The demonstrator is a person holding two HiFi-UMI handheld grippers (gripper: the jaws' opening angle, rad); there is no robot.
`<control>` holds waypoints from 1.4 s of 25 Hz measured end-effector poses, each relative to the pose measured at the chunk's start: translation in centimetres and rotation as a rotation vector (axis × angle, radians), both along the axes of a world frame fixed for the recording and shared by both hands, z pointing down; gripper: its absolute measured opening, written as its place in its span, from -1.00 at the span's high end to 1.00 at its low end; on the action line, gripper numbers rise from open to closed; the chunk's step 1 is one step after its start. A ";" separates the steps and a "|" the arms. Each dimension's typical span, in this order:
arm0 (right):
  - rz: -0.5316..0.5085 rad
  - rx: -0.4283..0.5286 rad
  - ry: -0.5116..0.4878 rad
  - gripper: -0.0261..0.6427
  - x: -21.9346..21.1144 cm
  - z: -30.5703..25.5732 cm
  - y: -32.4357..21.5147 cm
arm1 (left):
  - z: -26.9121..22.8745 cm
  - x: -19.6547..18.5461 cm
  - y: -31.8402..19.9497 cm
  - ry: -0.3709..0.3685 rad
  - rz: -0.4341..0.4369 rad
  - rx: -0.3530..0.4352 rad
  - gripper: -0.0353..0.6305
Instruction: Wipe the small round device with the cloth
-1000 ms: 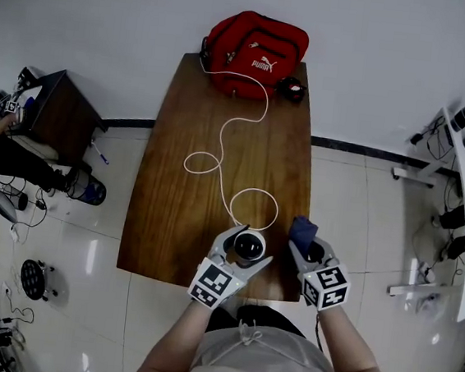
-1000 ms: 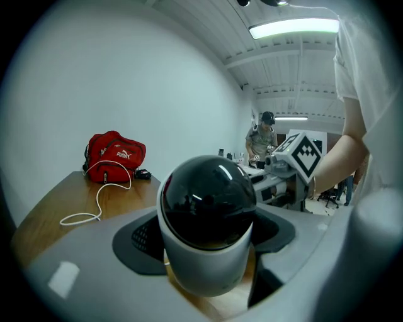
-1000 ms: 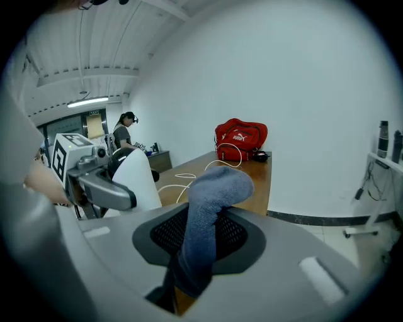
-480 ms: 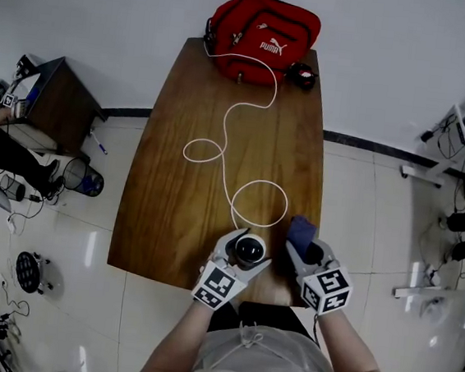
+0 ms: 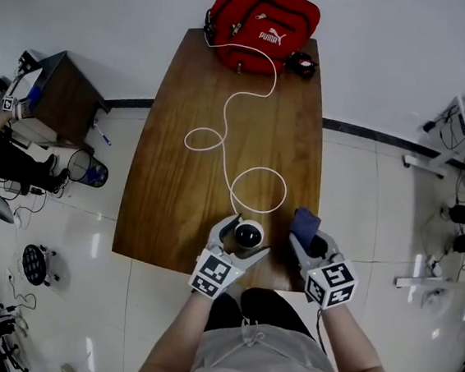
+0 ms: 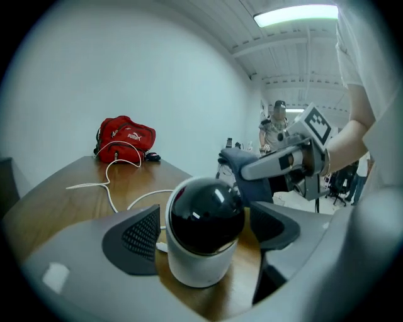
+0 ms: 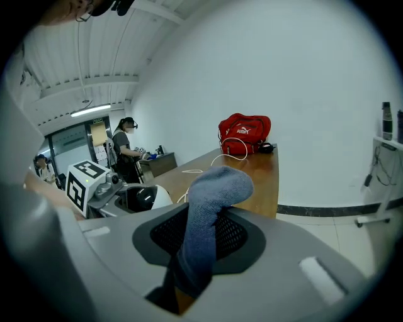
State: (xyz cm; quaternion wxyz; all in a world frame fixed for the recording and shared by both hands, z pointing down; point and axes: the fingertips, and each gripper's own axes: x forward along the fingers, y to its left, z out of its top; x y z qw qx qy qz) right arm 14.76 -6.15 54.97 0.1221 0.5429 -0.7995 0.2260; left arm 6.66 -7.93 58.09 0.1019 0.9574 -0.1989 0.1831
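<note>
In the head view, a long brown wooden worktop [image 5: 175, 183] runs away from the person. A red fabric bag [image 5: 262, 19] sits at its far end with a small black object [image 5: 301, 63] just to its right. A thin white cable [image 5: 262, 102] loops from the bag down to the near edge. There the left tongs [image 5: 246, 239] stand around the small round device [image 5: 251, 232], which has a white body and a glossy black dome. The right tongs [image 5: 309, 245] are just to its right, carrying a blue-grey cloth [image 5: 304, 223].

In the left gripper view, the tongs are spread. One pad is on each side of the device, and a sliver of wood shows beside the right pad. The device stands upright on the worktop.

In the right gripper view, the tongs pinch the cloth, whose free end curls over above them. The device sits to the left.
</note>
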 end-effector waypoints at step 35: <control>0.146 0.219 0.137 0.61 -19.4 -14.6 29.2 | -22.1 -24.2 24.4 0.203 -0.089 0.288 0.87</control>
